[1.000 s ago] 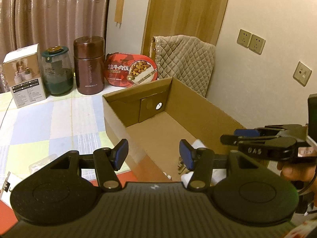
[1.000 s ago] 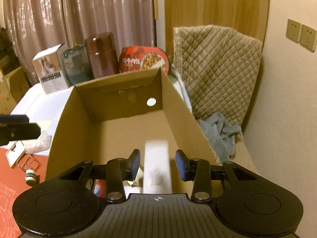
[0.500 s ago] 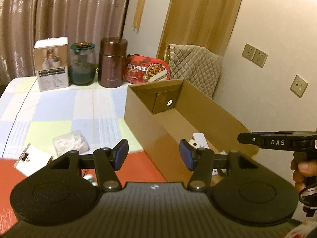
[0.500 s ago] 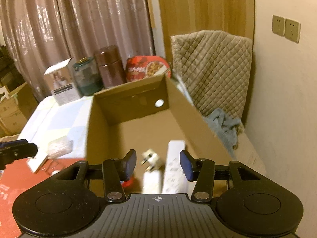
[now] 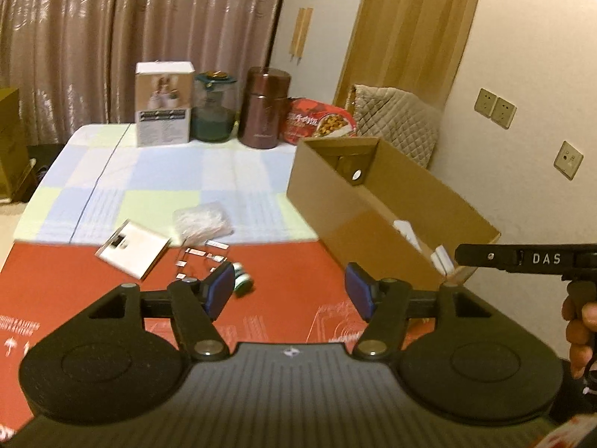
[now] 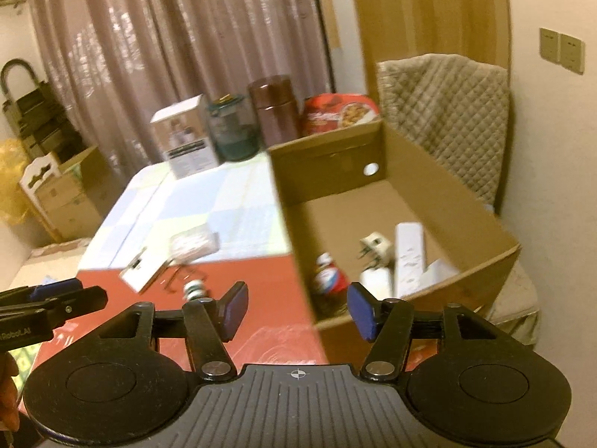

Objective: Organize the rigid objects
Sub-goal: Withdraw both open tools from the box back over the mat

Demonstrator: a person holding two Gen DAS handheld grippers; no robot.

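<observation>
1. Left gripper (image 5: 289, 291) and right gripper (image 6: 297, 311): both empty, jaws just widened, nothing between them.
2. One cardboard box (image 6: 481, 224) holds one white power strip (image 6: 410, 248) and one plug adapter (image 6: 377, 248).
3. On the desk (image 5: 298, 287): one white card (image 5: 134, 248), one plastic bag (image 5: 201, 220).
4. Curtains (image 5: 130, 37) hang behind.

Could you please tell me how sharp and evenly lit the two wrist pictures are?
Left wrist view: dim, warm light; small items on the red mat smear, and fisheye bends the cream wall. Right wrist view: heavier blur over the open brown cardboard box and its contents; the black fingers stay crisp.
</observation>
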